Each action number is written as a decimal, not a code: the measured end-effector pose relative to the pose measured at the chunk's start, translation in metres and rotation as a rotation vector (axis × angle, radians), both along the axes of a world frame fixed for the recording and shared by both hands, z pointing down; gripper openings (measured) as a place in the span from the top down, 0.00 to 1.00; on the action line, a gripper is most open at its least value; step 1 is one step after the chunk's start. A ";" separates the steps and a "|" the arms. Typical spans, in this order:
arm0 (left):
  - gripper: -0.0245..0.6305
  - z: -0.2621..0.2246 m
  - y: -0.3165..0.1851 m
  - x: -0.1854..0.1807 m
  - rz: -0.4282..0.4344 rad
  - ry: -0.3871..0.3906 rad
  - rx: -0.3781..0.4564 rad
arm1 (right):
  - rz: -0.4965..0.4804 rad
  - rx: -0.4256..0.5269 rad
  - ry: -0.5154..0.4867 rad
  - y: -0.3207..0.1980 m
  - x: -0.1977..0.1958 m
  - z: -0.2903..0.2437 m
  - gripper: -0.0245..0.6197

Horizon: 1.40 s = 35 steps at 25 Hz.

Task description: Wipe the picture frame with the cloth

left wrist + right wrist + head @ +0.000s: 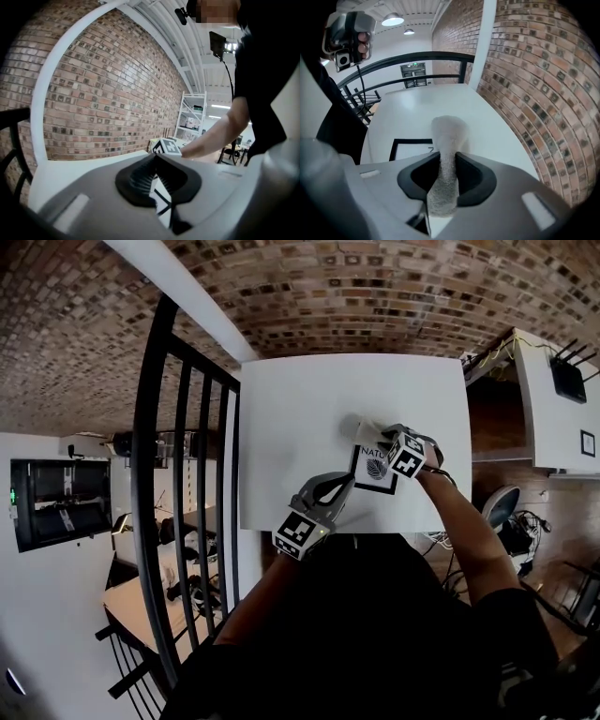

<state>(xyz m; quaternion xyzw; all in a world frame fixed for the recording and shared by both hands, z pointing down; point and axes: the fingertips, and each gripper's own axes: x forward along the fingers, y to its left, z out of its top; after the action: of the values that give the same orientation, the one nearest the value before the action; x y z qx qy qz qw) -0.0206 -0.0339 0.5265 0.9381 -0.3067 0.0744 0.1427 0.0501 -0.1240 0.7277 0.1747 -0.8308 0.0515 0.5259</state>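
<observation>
A black-edged picture frame (376,470) with a white print lies on the white table (309,409) near its front edge. My left gripper (345,486) is shut on the frame's left edge, and the left gripper view shows that edge (161,199) pinched between the jaws. My right gripper (386,437) is shut on a pale grey cloth (360,427), at the frame's far side. In the right gripper view the cloth (446,136) stands out past the jaws over the table, with the frame (410,149) to its left. The right gripper's marker cube (167,146) appears in the left gripper view.
A black metal railing (178,474) runs along the table's left side, with a drop to a lower floor beyond it. A brick wall (534,93) stands close behind the table. A white shelf with a black router (568,379) is at the right.
</observation>
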 end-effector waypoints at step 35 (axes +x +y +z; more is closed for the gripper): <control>0.96 0.001 0.010 0.018 0.029 0.014 -0.035 | -0.022 -0.045 0.134 0.043 0.055 0.013 0.81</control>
<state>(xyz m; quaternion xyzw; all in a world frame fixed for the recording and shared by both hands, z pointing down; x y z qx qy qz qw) -0.0030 -0.0237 0.5276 0.9403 -0.2907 0.0754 0.1599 0.1055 -0.0808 0.7410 0.1569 -0.7944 0.0526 0.5845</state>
